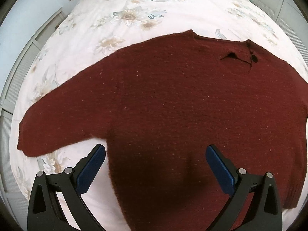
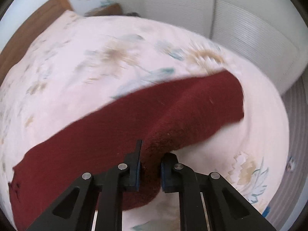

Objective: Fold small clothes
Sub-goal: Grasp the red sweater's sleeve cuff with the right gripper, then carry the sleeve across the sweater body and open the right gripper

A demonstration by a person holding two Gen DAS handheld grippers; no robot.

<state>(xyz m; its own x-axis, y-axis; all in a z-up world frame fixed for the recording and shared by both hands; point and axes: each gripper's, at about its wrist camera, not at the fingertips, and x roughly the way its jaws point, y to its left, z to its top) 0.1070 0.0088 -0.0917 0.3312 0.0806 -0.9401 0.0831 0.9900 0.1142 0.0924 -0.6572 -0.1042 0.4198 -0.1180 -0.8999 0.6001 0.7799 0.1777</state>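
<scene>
Lying neckline-away, sweater; right gripper clenched on sleeve, left gripper spread.

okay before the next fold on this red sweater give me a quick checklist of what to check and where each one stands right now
1. Right gripper shut on the sweater: ok, a bunch of knit sits between its pads.
2. Left gripper free to pin or grab: ok, open, hovering over the lower body.
3. Body lying flat on the floral bedspread: ok in the left wrist view.
4. Left sleeve spread out, not tucked: ok.
5. Layers caught in the right grip: cannot tell.
6. Landing spot for the lifted part: cannot tell, right view is blurred.
</scene>
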